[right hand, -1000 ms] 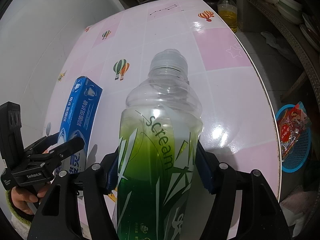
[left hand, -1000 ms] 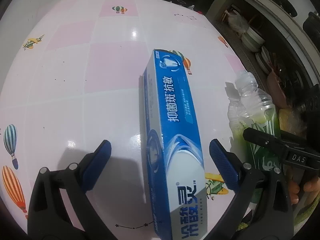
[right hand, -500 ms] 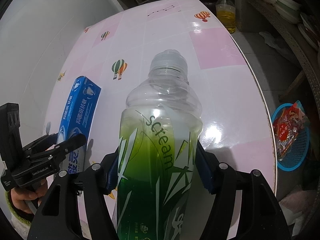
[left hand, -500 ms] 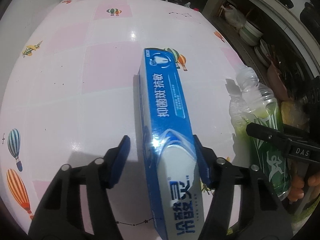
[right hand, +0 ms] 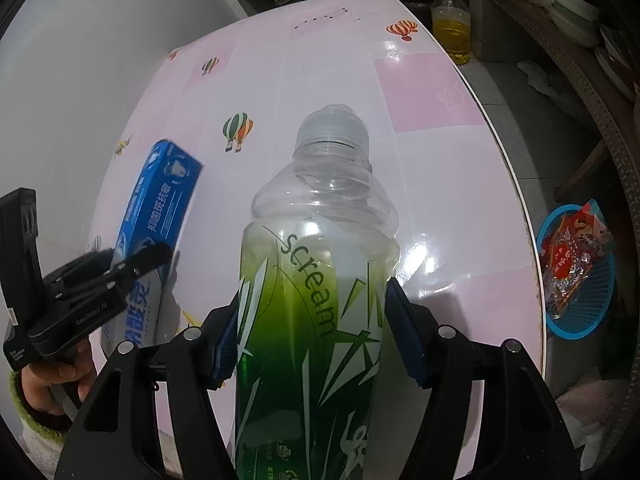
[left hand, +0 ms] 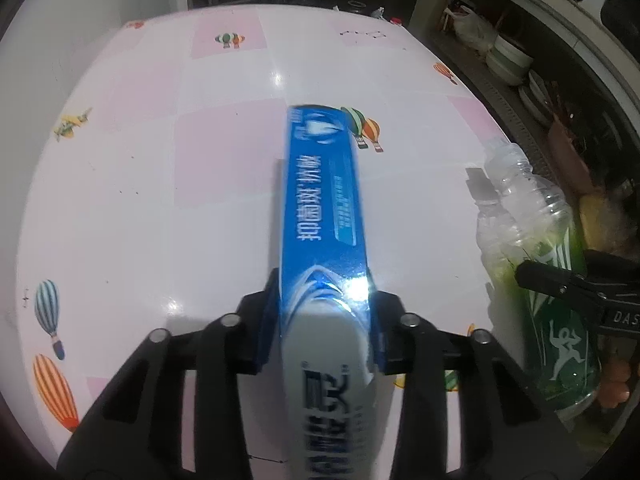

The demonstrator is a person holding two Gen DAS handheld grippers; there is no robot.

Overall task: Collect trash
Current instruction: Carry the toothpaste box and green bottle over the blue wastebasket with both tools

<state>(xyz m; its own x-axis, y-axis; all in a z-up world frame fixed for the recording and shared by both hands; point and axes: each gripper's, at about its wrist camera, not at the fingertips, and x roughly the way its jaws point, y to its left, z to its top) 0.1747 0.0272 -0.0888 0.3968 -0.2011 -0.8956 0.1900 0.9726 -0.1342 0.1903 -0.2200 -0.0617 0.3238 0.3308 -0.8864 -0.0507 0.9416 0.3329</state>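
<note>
On the pink table (left hand: 132, 184), glossy blue toothpaste box (left hand: 324, 208), white-ended.

left gripper (left hand: 325, 322): angled down, fingers closing on box; right gripper (right hand: 310, 344): angled down, clamping bottle

The toothpaste box (left hand: 324, 216) is glossy printed card, its blue foil-like face catching a bright glare. The bottle (right hand: 320, 264) is clear, smooth plastic with a shiny green film label and a ribbed translucent cap at its 12 o'clock end. The tabletop (left hand: 160, 184) is slick and reflective. The basket (right hand: 576, 320), at 3 o'clock, is blue plastic mesh.
</note>
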